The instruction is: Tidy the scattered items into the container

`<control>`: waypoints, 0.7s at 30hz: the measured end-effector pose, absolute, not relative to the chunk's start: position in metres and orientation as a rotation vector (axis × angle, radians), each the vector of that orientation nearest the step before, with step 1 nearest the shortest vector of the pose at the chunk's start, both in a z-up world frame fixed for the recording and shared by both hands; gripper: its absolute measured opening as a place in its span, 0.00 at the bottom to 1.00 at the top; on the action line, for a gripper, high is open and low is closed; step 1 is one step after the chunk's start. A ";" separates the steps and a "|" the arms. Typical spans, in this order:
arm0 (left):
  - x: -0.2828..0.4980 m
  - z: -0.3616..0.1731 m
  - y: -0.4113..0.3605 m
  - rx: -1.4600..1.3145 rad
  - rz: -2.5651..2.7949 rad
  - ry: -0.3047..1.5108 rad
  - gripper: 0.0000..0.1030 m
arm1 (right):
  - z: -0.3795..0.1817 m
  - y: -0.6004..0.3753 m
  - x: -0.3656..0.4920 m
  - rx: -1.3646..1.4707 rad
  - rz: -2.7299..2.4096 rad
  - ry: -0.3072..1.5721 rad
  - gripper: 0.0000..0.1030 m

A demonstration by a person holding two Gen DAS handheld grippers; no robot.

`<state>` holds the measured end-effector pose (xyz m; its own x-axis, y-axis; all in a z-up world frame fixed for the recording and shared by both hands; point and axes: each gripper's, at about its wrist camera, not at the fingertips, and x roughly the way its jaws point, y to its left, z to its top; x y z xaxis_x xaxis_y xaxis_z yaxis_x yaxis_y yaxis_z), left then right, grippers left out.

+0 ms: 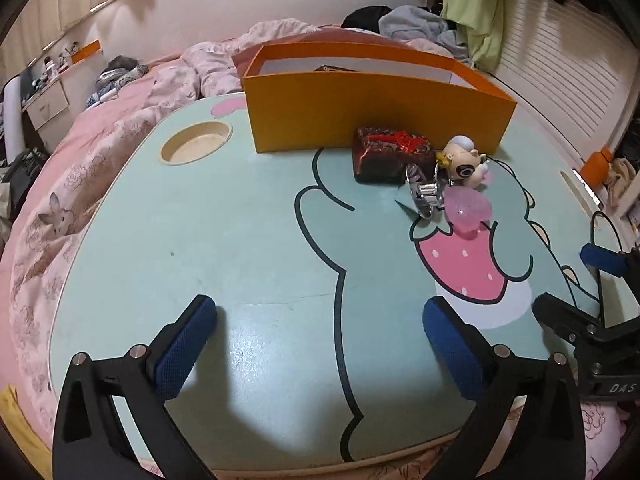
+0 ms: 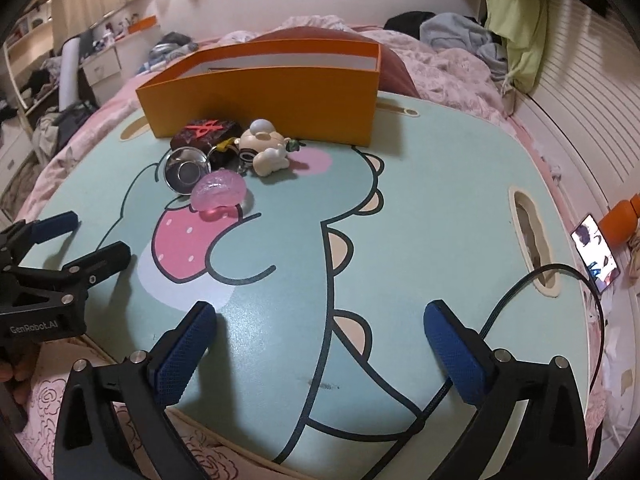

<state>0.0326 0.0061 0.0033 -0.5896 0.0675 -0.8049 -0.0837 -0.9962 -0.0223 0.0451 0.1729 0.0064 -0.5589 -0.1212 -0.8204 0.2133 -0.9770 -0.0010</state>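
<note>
You have barely begun, judging by how things lie: four scattered items sit in a cluster on the mint-green cartoon-printed tabletop [image 1: 200,240], all just in front of the tall orange cardboard box [image 1: 372,112] that serves as your container. Closest to the box's front wall is the dark red-and-black marbled rectangular case [image 1: 390,154]. Beside it lies the cream plastic cartoon figurine keychain [image 1: 464,160]. On the near side of those two, farther from the box, rest the shiny round metal dish [image 1: 426,196] and the translucent pink plastic heart-shaped piece [image 1: 468,210], touching or nearly touching each other. Something dark shows just over the box's rim, but you cannot tell what it is.

Your left hand-held gripper [image 1: 320,344] hovers well short of the cluster with its jaws spread wide and nothing between them. Your right hand-held gripper [image 2: 320,344] is likewise spread and empty. All four items remain to be lifted over the box's wall.
</note>
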 end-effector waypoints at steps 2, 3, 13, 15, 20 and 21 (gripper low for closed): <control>0.033 0.003 0.006 -1.377 2.729 0.028 1.00 | 0.007 0.172 0.045 1.366 -2.612 0.147 1.00; 0.033 0.002 0.006 -1.376 2.729 0.028 1.00 | 0.007 0.172 0.045 1.366 -2.613 0.148 1.00; 0.033 0.001 0.008 -1.373 2.732 0.027 1.00 | 0.007 0.172 0.045 1.367 -2.613 0.147 1.00; 0.032 0.001 0.008 -1.373 2.734 0.027 1.00 | 0.008 0.172 0.045 1.367 -2.613 0.147 1.00; 0.032 0.001 0.008 -1.373 2.734 0.026 1.00 | 0.008 0.170 0.045 1.368 -2.614 0.145 1.00; 0.032 0.001 0.008 -1.373 2.734 0.026 1.00 | 0.008 0.170 0.045 1.368 -2.614 0.145 1.00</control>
<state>0.0322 0.0075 0.0009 -0.5945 0.0660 -0.8014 -0.0814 -0.9964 -0.0217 0.0445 0.1702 0.0082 -0.5574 -0.1200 -0.8215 0.2099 -0.9777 0.0003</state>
